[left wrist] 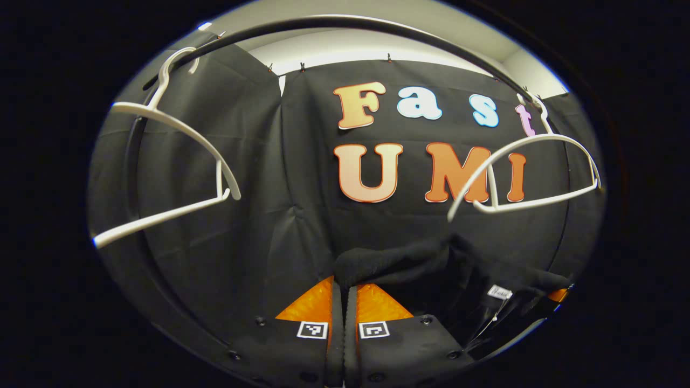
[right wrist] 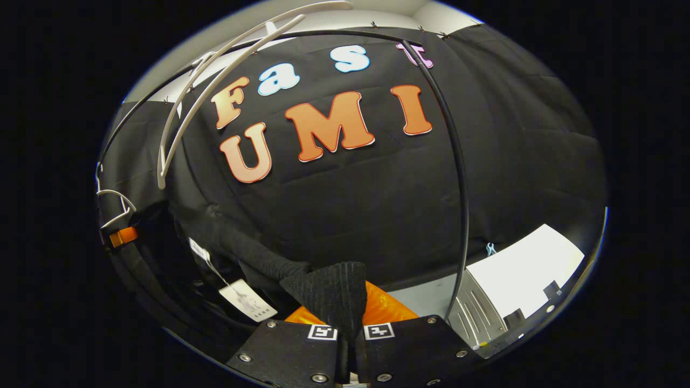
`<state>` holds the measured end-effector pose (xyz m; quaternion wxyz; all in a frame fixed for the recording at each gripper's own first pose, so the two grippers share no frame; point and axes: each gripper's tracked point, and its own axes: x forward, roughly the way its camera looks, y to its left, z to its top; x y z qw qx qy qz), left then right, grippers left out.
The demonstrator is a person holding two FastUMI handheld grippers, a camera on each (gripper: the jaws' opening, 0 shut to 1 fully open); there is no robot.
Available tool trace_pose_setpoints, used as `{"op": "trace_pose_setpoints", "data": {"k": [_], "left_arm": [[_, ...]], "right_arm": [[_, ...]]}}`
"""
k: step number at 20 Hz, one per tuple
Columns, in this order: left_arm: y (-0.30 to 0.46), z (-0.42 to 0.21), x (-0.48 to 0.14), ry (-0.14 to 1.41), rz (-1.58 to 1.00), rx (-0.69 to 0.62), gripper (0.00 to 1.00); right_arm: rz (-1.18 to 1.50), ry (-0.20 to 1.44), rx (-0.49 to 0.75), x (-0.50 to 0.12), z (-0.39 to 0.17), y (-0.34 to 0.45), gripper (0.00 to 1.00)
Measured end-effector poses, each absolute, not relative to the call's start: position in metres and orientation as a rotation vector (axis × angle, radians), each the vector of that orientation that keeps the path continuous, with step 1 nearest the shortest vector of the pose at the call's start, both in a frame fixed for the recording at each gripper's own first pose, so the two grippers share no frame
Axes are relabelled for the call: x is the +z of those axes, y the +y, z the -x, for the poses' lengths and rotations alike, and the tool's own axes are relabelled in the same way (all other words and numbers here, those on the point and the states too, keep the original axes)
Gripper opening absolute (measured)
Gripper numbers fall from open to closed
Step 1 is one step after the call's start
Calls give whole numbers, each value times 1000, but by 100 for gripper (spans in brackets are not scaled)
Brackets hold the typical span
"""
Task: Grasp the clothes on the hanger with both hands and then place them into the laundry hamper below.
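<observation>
Black knitted garment [left wrist: 409,261] off white plastic hangers [left wrist: 178,161], pinched in closed left gripper [left wrist: 343,302] and closed right gripper [right wrist: 350,310]. Next: lower together into hamper.

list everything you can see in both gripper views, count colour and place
hangers: two, white, bare, hung on the rail, one to each side in the left gripper view
rail: one, black, curved across the top
garment: one, black knit, off the hangers, stretched between both grippers
tag: one, white, dangling on a string from the garment
white panel: one, low at the right of the right gripper view
left gripper: shut on the garment
right gripper: shut on the garment
</observation>
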<state>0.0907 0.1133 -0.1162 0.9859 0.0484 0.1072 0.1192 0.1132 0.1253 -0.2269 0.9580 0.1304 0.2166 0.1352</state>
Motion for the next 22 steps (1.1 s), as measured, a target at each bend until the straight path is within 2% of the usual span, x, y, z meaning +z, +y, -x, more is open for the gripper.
{"op": "trace_pose_setpoints", "data": {"k": [4,18,22], "left_arm": [[99,-75,-160,297,-84,204,7],[-4,-82,-319,613,-50,-35,10],[-34,-74,-364,723,-50,-103,5]], "right_arm": [[-258,491,248,-252,-103,118,12],[-160,636,260,-340,-74,157,12],[-133,709,246,-373,-66,165,12]]}}
